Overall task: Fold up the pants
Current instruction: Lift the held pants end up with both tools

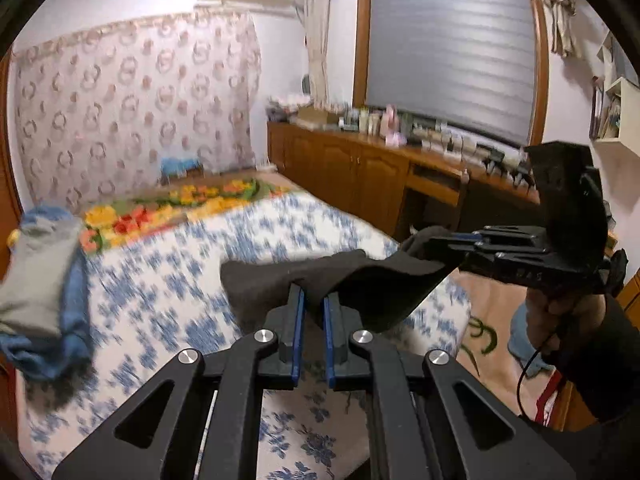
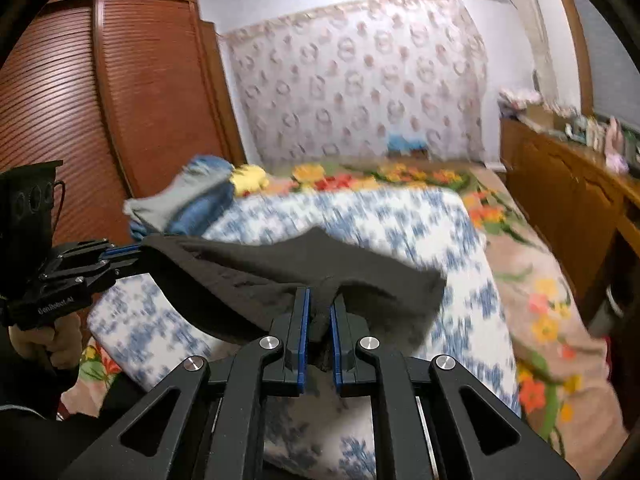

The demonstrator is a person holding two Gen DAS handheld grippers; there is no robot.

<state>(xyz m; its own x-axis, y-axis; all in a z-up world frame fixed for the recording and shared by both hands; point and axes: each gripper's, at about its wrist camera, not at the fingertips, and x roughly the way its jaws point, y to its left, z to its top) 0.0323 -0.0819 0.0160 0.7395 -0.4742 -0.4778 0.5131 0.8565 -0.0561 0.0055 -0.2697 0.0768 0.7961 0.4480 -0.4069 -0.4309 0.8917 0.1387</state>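
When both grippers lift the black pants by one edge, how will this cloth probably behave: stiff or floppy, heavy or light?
Probably floppy: the black pants sag between the left gripper and the right gripper and hang below both. Likely light, since a pinched edge carries them. They may swing, so lower them slowly onto the blue-flowered bedspread.

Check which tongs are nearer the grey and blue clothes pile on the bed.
Left. The left tongs, shut on the black pants, are on the side of the clothes pile. The right tongs, also shut on the pants, sit further away, with the left tongs between.
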